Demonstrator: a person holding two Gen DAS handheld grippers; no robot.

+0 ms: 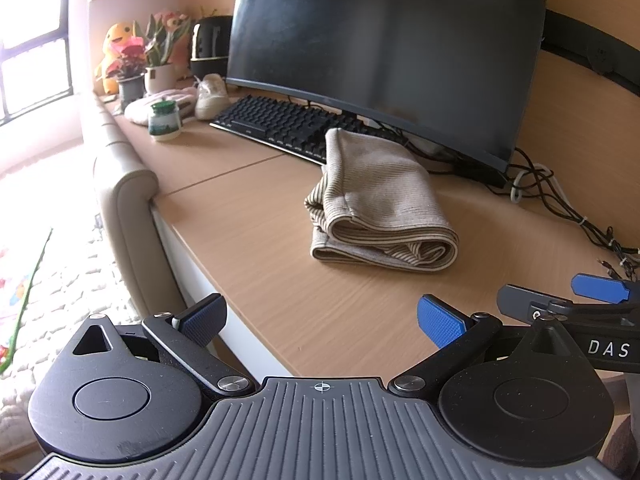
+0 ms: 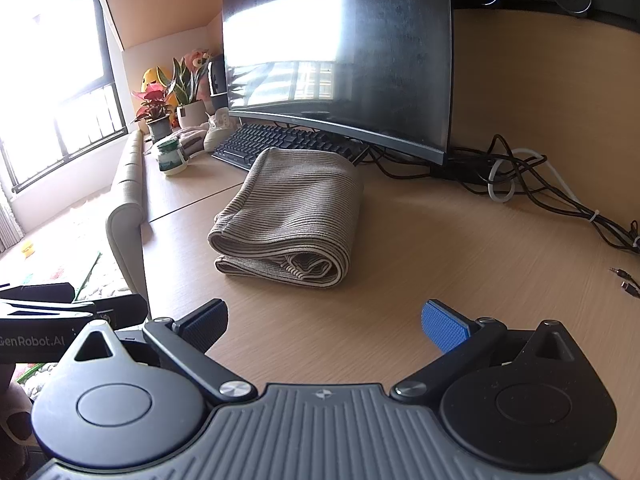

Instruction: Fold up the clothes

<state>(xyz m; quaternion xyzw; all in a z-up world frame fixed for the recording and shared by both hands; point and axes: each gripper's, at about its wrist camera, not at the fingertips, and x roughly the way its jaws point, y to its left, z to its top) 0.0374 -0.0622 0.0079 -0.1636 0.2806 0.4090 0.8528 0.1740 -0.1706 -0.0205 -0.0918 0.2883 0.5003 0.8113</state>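
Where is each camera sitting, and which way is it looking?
Left wrist view: it sits on the left claw, open, looking across the desk at the folded cloth; the right claw peeks in at the right edge.
Right wrist view: it sits on the right claw, open, facing the same cloth; the left claw shows at the left edge.
Both share the cloth, monitor, keyboard and desk.

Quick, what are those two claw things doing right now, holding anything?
Left gripper: open, empty.
Right gripper: open, empty; the folded garment lies untouched on the desk.
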